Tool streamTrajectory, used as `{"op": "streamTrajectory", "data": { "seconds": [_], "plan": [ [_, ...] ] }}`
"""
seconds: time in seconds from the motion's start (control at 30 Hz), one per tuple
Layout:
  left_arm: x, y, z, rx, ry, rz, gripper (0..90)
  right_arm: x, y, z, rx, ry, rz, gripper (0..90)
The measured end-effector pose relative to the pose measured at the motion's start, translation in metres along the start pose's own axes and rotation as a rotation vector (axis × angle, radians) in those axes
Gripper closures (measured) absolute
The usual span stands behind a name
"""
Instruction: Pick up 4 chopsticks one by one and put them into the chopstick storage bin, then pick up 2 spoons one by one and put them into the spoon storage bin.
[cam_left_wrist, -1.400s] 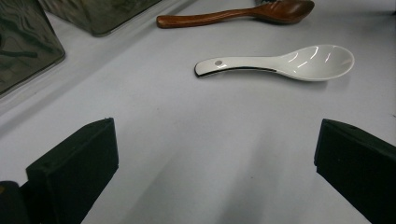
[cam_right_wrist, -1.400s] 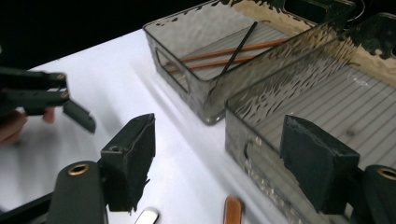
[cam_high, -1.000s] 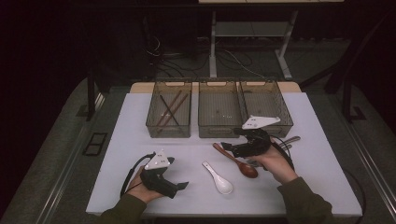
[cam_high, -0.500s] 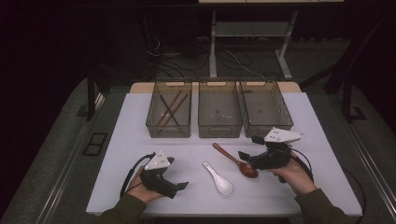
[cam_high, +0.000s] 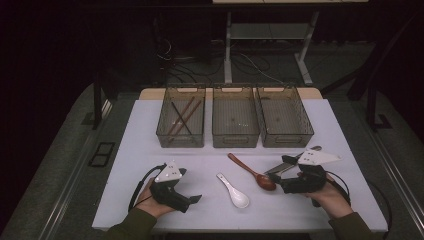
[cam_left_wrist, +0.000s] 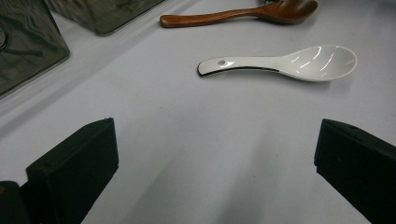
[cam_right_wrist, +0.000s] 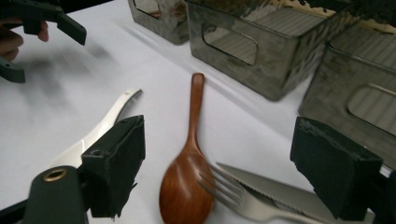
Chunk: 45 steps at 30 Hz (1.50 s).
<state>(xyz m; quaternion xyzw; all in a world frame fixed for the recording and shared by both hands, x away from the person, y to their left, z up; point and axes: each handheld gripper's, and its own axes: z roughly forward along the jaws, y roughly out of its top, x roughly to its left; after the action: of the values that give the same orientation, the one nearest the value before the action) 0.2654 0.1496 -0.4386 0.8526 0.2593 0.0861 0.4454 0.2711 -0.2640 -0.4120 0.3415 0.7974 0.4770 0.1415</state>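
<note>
Right gripper (cam_high: 278, 181) is dropping back toward the wooden spoon (cam_high: 250, 171), jaws widening, nothing between; straddling its bowl squarely is wise.

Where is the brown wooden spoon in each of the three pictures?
High view: the wooden spoon lies slantwise on the table, right of the middle, bowl toward the person.
Left gripper view: it runs along the top edge.
Right gripper view: bottom middle, bowl nearest, handle pointing up.
Shared landmark: the white ceramic spoon lies beside it in every view.
</note>
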Motion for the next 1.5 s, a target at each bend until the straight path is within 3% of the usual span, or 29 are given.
{"op": "streamTrajectory", "data": {
  "seconds": [0.37,0.63,1.07,1.4,1.5],
  "plan": [
    [0.000,0.001,-0.001,-0.005,0.005,0.005,0.0,-0.006,-0.024,-0.012,0.016,-0.022,0.010,18.2],
    [-0.001,0.001,0.000,-0.003,0.004,0.007,0.0,-0.009,-0.031,-0.019,0.013,-0.039,0.020,18.2],
    [-0.001,0.002,0.001,0.001,0.001,0.011,0.0,-0.004,-0.030,-0.016,0.015,-0.018,0.026,18.2],
    [-0.001,0.002,0.001,0.000,0.001,0.007,0.0,0.003,-0.021,-0.008,0.072,0.027,0.027,18.3],
    [-0.001,0.002,0.001,0.002,0.000,0.006,0.0,0.004,-0.018,-0.005,0.100,0.028,0.046,30.5]
  ]
}}
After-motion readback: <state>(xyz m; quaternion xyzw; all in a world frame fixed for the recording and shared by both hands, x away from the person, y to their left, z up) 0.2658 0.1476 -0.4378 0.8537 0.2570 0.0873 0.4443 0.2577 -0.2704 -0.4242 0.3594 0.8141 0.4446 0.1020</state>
